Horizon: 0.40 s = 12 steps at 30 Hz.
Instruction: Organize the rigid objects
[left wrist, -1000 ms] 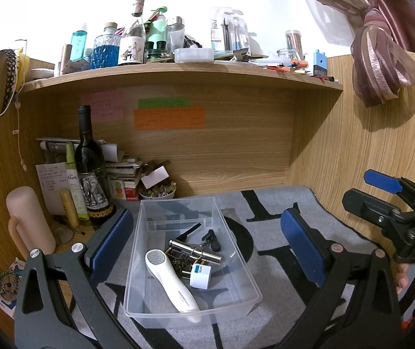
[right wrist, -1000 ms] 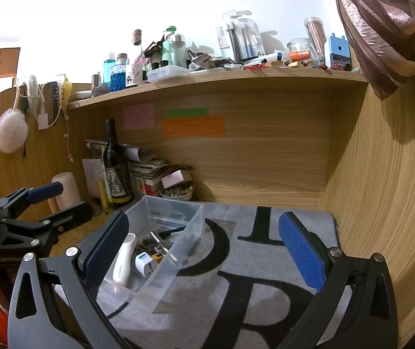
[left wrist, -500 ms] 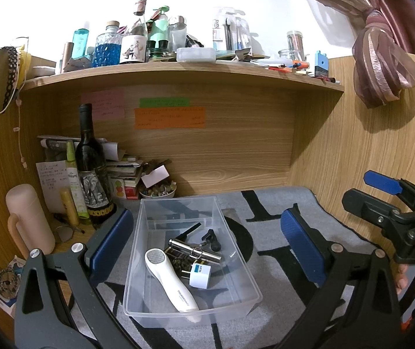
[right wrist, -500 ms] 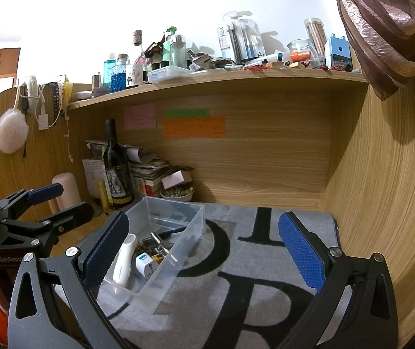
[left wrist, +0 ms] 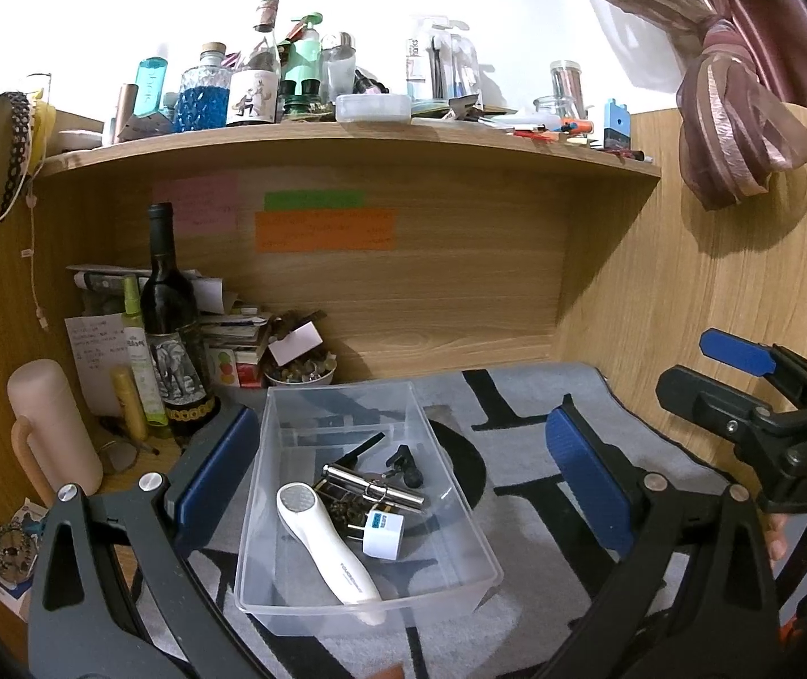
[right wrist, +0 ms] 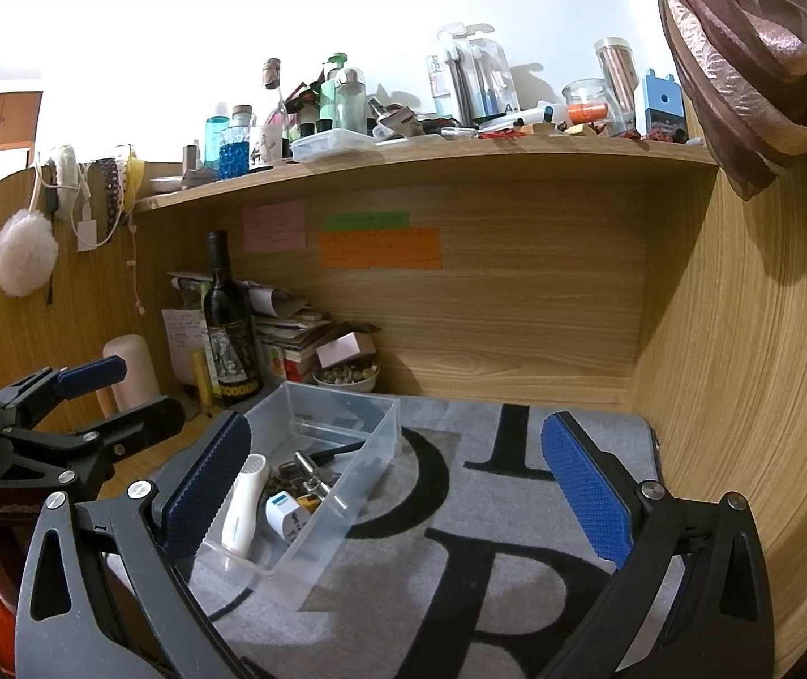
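I count one clear plastic bin [left wrist: 463,560] on the mat; inside it, one white handheld device [left wrist: 324,546], one white plug adapter [left wrist: 381,534], one metal padlock [left wrist: 372,489] and one black clip [left wrist: 406,461]; behind, one wine bottle [left wrist: 168,334]; three sticky notes [left wrist: 324,229] on the back panel.

Wooden desk alcove [right wrist: 516,328], cluttered shelf [left wrist: 347,138]

Bare mat [right wrist: 516,537] right; wine bottle [left wrist: 168,328] left.
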### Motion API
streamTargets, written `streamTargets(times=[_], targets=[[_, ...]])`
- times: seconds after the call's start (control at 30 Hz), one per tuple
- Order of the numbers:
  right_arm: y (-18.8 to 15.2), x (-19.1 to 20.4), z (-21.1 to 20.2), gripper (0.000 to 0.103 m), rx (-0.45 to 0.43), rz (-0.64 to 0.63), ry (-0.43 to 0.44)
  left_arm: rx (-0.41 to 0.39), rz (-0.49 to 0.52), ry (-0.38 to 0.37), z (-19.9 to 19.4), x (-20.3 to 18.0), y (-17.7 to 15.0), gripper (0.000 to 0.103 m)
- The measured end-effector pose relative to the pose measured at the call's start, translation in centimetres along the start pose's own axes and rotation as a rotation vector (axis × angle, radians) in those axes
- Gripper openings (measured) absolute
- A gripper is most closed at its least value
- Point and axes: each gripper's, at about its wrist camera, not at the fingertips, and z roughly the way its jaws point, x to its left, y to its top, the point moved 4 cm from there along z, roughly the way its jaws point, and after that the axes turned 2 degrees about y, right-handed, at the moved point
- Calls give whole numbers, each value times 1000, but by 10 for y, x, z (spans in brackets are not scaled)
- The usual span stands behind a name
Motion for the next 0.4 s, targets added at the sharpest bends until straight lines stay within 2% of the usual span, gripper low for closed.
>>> streamTargets(times=[0.4], targets=[[-2,-2,3,103,13,-7,16,4,-7,3,0,1,-2,103]])
